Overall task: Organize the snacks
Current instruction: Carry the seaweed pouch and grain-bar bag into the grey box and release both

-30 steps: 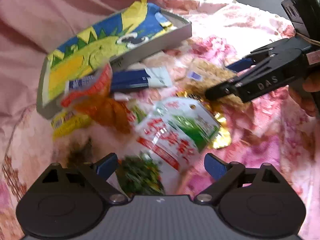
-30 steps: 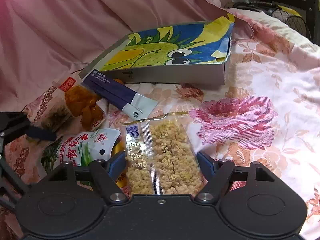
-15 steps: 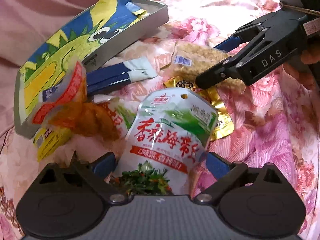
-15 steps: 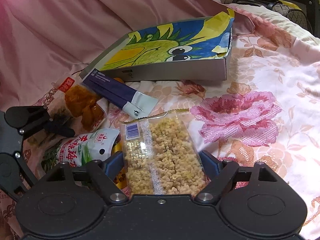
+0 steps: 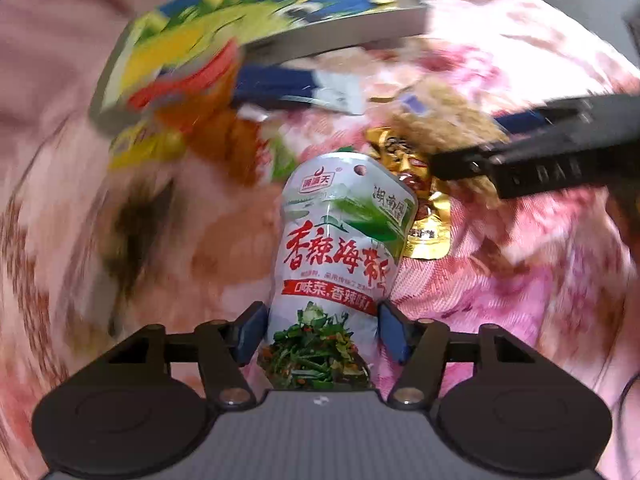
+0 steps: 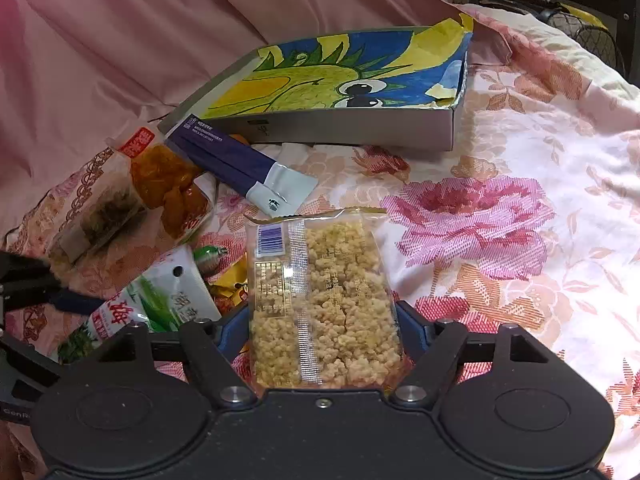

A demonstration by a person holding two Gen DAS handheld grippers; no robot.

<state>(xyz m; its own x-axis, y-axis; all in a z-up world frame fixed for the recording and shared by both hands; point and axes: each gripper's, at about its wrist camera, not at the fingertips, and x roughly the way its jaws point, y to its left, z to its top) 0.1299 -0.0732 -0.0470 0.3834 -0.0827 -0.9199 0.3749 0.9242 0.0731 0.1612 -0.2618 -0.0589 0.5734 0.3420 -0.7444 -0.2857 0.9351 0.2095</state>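
My left gripper [image 5: 322, 334] is shut on a white and green seaweed snack pouch [image 5: 340, 256], which stands up between the pads. The pouch also shows in the right wrist view [image 6: 156, 300]. My right gripper [image 6: 322, 328] has closed in on a clear packet of yellow crumbly snack [image 6: 320, 300], and its pads touch the packet's sides. The shallow box with a dragon drawing [image 6: 340, 84] lies behind the pile on the bed; it also shows in the left wrist view [image 5: 256, 28]. The right gripper shows in the left wrist view [image 5: 520, 152].
A blue and white stick pack [image 6: 240, 164], an orange snack bag [image 6: 168, 184], a clear bag with dark filling [image 6: 100, 216] and a gold wrapper [image 5: 420, 208] lie on the floral bedspread [image 6: 500, 240]. A pink sheet [image 6: 120, 40] rises behind.
My left gripper's jaws have closed on the seaweed pouch and lifted it; the view blurs with motion. My right gripper's jaws have narrowed onto the crumbly snack packet.
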